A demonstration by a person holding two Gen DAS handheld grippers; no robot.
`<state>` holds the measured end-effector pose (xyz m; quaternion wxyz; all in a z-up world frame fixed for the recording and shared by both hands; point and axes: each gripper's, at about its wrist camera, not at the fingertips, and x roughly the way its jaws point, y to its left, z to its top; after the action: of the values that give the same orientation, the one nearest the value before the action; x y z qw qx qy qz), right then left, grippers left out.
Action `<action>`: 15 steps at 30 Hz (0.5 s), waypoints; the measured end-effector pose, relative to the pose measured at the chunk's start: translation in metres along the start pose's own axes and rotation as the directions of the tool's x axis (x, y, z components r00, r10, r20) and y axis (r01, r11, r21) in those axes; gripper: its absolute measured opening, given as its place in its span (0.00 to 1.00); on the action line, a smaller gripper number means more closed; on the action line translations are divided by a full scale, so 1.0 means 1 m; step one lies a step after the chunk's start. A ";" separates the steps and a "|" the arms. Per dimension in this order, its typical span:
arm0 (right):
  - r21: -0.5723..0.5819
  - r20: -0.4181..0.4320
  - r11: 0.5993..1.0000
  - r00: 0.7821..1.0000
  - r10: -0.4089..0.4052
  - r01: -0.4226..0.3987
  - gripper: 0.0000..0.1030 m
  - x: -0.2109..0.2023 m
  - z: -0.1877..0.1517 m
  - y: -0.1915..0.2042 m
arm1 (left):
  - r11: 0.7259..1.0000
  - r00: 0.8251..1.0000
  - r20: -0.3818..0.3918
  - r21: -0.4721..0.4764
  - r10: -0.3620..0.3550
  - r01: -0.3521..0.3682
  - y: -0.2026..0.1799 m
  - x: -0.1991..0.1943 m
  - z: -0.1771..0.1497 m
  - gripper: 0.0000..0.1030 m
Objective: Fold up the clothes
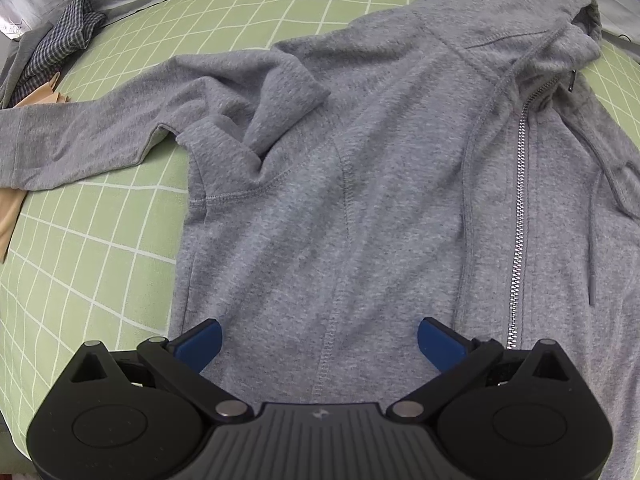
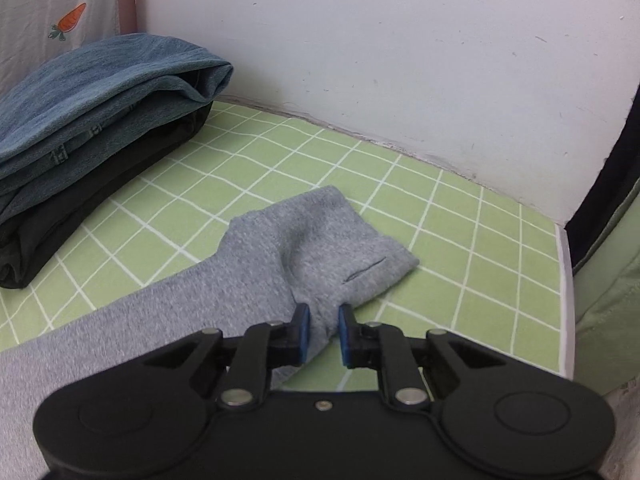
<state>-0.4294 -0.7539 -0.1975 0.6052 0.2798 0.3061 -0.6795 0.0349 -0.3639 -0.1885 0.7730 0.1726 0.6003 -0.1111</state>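
A grey zip hoodie (image 1: 360, 184) lies spread on the green checked sheet, zipper (image 1: 520, 232) running down its right side and hood at the top right. One sleeve (image 1: 80, 140) stretches out to the left. My left gripper (image 1: 319, 340) hovers open over the hoodie's lower body, nothing between its blue pads. In the right wrist view the other grey sleeve (image 2: 312, 240) lies across the sheet, its cuff with a thumb slit pointing away. My right gripper (image 2: 324, 320) is shut on a pinch of that sleeve near the cuff.
Folded blue jeans on a black garment (image 2: 92, 128) are stacked at the left by the white wall (image 2: 400, 60). A checked garment (image 1: 60, 48) and beige cloth (image 1: 12, 216) lie at the bed's left. The bed's edge (image 2: 564, 300) runs at the right.
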 end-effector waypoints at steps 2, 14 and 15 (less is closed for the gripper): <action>-0.018 -0.002 0.999 1.000 -0.030 0.030 0.21 0.001 0.002 -0.002 | 0.999 1.000 -0.007 -0.035 -0.021 0.021 0.006 0.003 -0.001 1.00; -0.246 -0.014 0.948 0.979 0.204 -0.201 0.95 -0.076 -0.020 0.094 | 0.987 0.995 0.019 -0.127 -0.094 0.096 0.062 -0.015 -0.028 1.00; -0.283 -0.028 0.926 0.967 0.253 -0.250 0.96 -0.087 -0.028 0.111 | 0.987 0.995 0.036 -0.131 -0.088 0.092 0.072 -0.019 -0.030 1.00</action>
<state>-0.3093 -0.6847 -0.1594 0.7224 0.2240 0.3592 -0.5467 0.0307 -0.2863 -0.1674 0.7860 0.0918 0.6017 -0.1083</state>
